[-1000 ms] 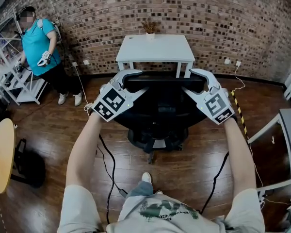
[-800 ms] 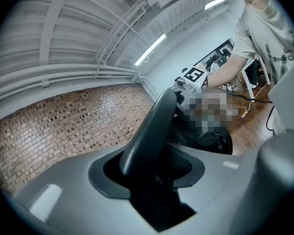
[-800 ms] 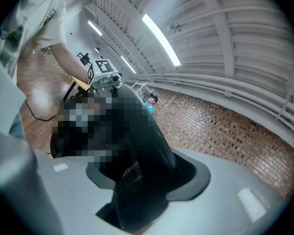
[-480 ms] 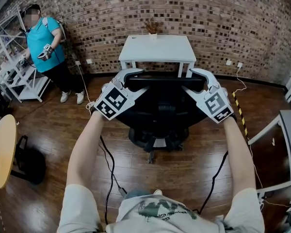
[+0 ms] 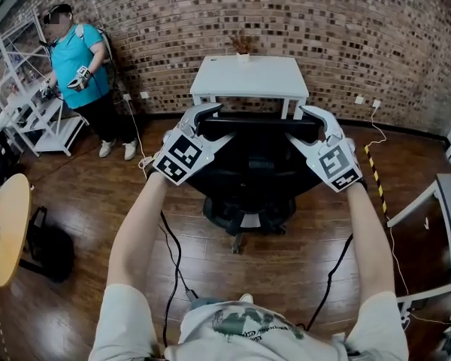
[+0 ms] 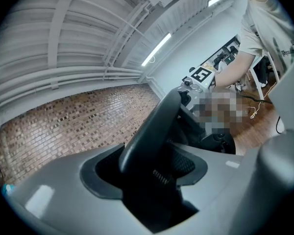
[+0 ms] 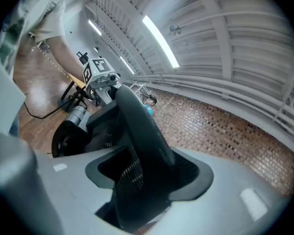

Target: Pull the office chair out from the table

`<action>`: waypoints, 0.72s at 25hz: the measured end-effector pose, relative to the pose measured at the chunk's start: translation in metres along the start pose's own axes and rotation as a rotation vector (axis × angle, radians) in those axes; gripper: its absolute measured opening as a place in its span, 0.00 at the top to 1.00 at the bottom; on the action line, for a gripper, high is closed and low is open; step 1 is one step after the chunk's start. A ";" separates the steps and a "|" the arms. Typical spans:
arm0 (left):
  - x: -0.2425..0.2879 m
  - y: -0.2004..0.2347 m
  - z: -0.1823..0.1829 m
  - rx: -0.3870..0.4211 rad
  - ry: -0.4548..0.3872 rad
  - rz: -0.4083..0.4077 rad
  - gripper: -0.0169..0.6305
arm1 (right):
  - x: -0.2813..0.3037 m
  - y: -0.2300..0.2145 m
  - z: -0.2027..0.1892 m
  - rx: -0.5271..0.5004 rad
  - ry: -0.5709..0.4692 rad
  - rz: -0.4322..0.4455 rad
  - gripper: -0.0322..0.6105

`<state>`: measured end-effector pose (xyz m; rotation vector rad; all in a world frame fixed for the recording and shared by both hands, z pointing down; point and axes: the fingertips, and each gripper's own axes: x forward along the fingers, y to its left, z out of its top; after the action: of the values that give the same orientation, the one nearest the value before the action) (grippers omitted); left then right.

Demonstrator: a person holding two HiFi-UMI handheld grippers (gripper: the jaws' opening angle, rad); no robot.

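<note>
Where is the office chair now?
Centre of the head view: the office chair stands just before the white table, backrest top held by left claw and right claw.

Left arm (image 5: pixel 139 224) and right arm (image 5: pixel 368 232) outstretched, left tongs (image 5: pixel 204 116) and right tongs (image 5: pixel 311 119) level, both clamped.

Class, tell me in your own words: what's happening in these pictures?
A person holds a claw in each hand. The left claw and the right claw are each shut on the black office chair, at either end of its backrest's top edge. The chair stands on the wooden floor just in front of a white table.
</note>
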<state>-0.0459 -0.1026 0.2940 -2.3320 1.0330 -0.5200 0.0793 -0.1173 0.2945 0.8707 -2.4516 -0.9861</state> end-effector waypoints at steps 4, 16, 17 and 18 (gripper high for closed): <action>-0.006 0.003 0.002 -0.019 -0.012 0.030 0.53 | -0.004 -0.001 0.003 -0.005 0.011 -0.014 0.54; -0.038 0.017 0.002 -0.183 -0.072 0.160 0.50 | -0.026 -0.001 0.012 -0.039 0.045 -0.106 0.52; -0.040 0.018 0.003 -0.186 -0.076 0.167 0.50 | -0.027 -0.001 0.013 -0.040 0.051 -0.112 0.52; -0.041 0.016 0.003 -0.184 -0.076 0.169 0.50 | -0.030 -0.001 0.013 -0.040 0.057 -0.117 0.52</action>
<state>-0.0793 -0.0795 0.2760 -2.3725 1.2743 -0.2789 0.0948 -0.0913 0.2819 1.0243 -2.3483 -1.0320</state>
